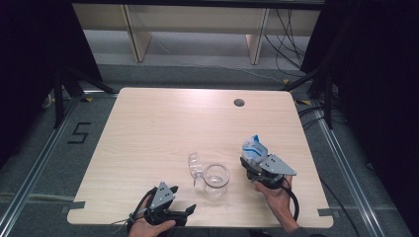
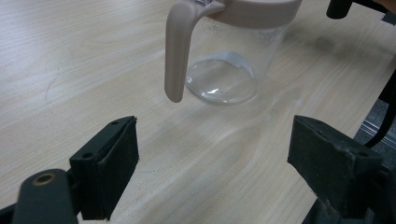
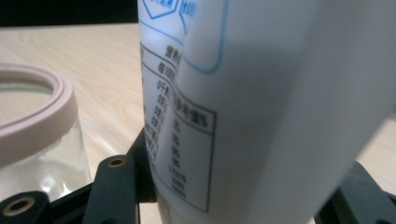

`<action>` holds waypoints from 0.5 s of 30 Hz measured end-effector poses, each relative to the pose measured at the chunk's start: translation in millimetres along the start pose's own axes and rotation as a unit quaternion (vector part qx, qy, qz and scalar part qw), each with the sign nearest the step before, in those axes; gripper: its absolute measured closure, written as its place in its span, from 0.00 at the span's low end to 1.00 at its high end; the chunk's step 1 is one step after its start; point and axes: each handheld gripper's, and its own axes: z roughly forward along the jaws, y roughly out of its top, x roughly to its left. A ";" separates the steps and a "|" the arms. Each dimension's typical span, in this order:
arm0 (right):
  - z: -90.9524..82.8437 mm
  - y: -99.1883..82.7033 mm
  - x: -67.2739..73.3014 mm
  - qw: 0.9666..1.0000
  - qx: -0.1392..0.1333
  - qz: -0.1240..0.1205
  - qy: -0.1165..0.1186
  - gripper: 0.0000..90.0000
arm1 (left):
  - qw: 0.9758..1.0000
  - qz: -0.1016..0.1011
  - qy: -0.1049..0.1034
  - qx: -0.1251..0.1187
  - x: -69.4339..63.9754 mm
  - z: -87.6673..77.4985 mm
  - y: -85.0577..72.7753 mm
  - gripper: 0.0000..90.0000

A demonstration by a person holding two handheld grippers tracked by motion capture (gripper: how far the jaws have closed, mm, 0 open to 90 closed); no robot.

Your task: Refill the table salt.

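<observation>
In the high view, the table (image 1: pixel 148 128) carries a clear jug (image 1: pixel 216 178) near its front edge, and a clear lid (image 1: pixel 195 167) lies just beside the jug on its left. The right gripper (image 1: pixel 253 167) stands to the right of the jug and holds a white and blue carton (image 1: pixel 254 147) upright. The left gripper (image 1: pixel 184 213) rests low at the front edge of the table, pointed toward the jug but apart from it. In the left gripper view, the jaws stand wide apart with nothing between them; the jug (image 2: pixel 229 56) is in front, with its beige handle (image 2: pixel 176 51) hanging on the near side and its beige rim above. In the right gripper view, the jaws are closed on the lower part of the carton (image 3: pixel 261 107), whose printed table faces the camera, and the jug rim (image 3: pixel 35 109) is close at the left. I judge that the step in hand is to bring the carton over the open jug and pour. To do it well, the right hand should lift the carton above the rim first, then tip it slowly with the spout over the middle of the opening. The left gripper would do well to take the handle and keep the jug steady, because a light jug can slide.
</observation>
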 end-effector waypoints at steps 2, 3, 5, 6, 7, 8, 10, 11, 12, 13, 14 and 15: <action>-2.1 2.7 0.7 1.000 0.004 -0.027 0.001 0.50 | 1.000 0.004 0.001 0.000 0.5 -0.8 0.3 0.17; -2.9 3.9 1.3 0.999 0.005 -0.037 0.000 0.50 | 1.000 -0.001 0.000 -0.002 0.7 -0.3 0.1 0.17; -5.1 6.5 3.5 0.998 0.009 -0.059 0.001 0.50 | 1.000 -0.009 0.001 -0.005 0.5 0.1 -0.1 0.17; -5.1 6.5 3.5 0.998 0.009 -0.059 0.001 0.50 | 1.000 -0.007 0.003 0.000 1.0 -0.8 0.0 0.17; -5.5 6.9 4.6 0.998 0.007 -0.065 -0.002 0.50 | 1.000 -0.007 0.003 -0.001 1.4 -0.6 -0.1 0.17; -6.8 7.3 4.8 0.997 0.012 -0.073 0.000 0.50 | 1.000 -0.008 0.003 -0.001 1.5 -0.7 -0.1 0.17; -8.0 7.7 5.7 0.996 0.013 -0.084 -0.001 0.51 | 1.000 -0.008 0.003 -0.002 1.4 -0.9 -0.1 0.17; -8.9 8.0 6.3 0.996 0.011 -0.090 -0.003 0.51 | 1.000 -0.008 0.003 -0.002 1.5 -0.8 -0.1 0.17; -10.4 8.3 6.2 0.995 0.013 -0.096 0.001 0.51 | 1.000 -0.008 0.003 -0.002 1.7 -0.8 -0.1 0.17; -10.8 8.4 6.6 0.994 0.013 -0.104 -0.003 0.51 | 1.000 -0.008 0.002 -0.002 1.8 -0.7 -0.1 0.17; -11.8 8.9 6.3 0.994 0.010 -0.112 -0.003 0.51 | 1.000 -0.010 0.001 -0.003 2.0 -0.5 -0.1 0.17; -13.2 8.6 7.3 0.993 0.015 -0.113 -0.005 0.51 | 1.000 -0.014 0.001 -0.005 1.9 -0.3 -0.1 0.17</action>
